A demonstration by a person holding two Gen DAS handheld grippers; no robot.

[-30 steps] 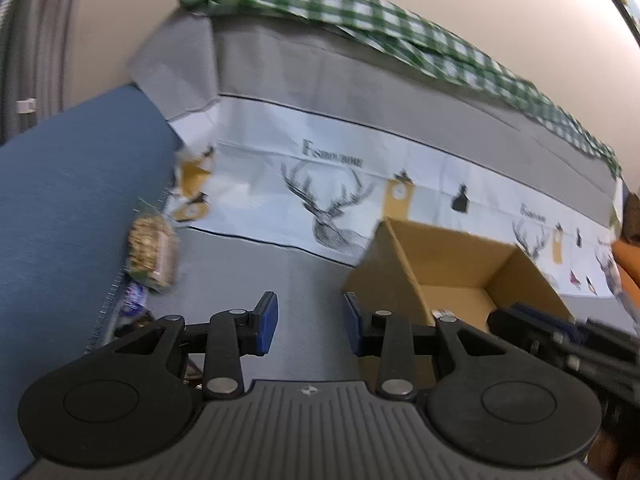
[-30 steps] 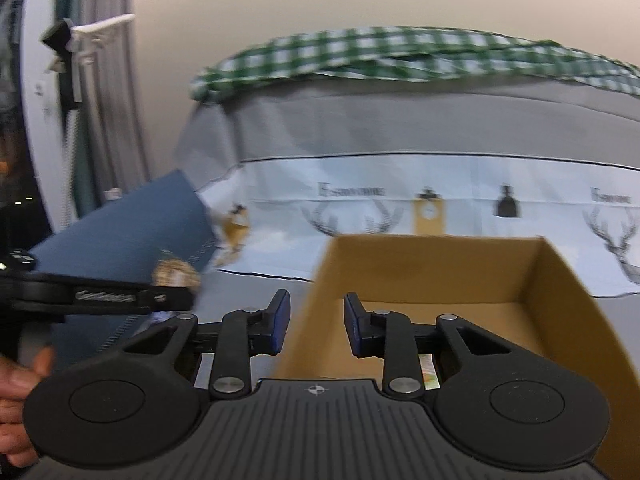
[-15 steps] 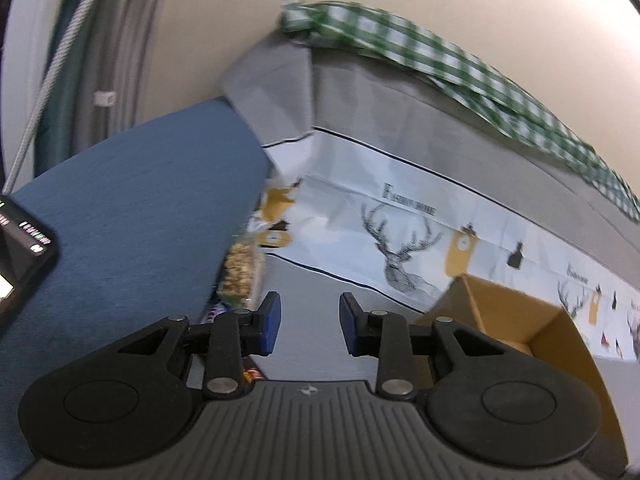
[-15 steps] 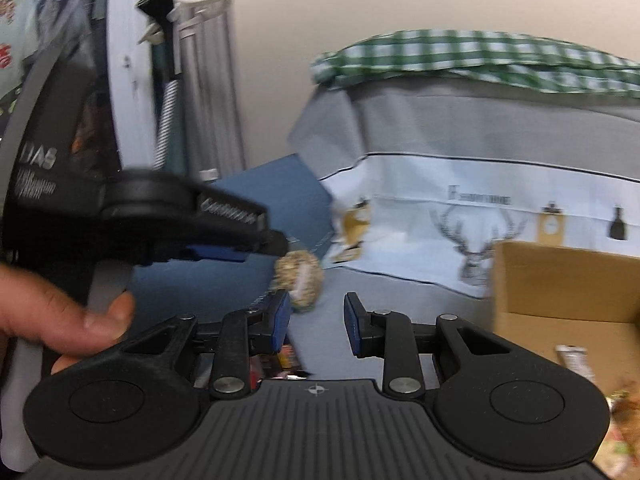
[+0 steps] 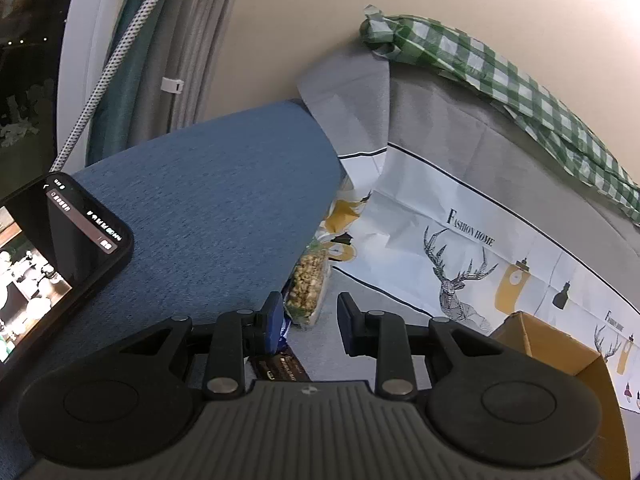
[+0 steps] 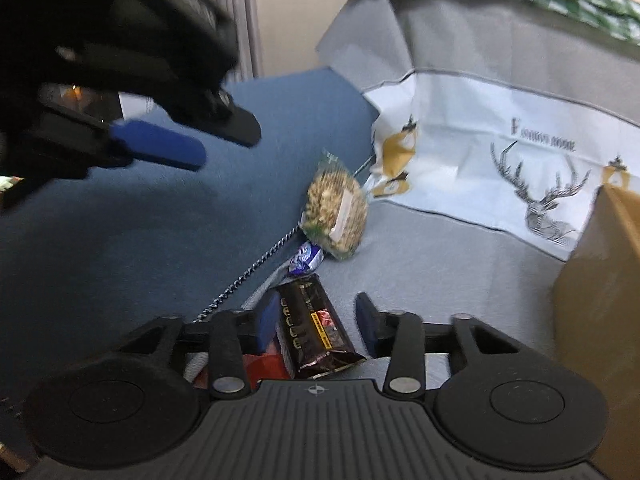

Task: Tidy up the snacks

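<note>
The right claw (image 6: pixel 316 326), just spread, straddles the dark snack bar (image 6: pixel 314 326) unpinched; closing may snag the cable (image 6: pixel 248 272) beside the bar.

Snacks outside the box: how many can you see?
3, maybe more. A nut bag lies by the blue cushion, a small blue-white wrapper sits beside it, and a dark bar lies nearest. Something red below may be another.

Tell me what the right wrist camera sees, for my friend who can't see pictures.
The right gripper, jaws open and just widened, hangs over a dark snack bar lying on grey cloth. Beyond it lie a small blue-and-white wrapped candy and a clear bag of nuts; the left gripper hovers upper left, and a cardboard box stands at right.
</note>
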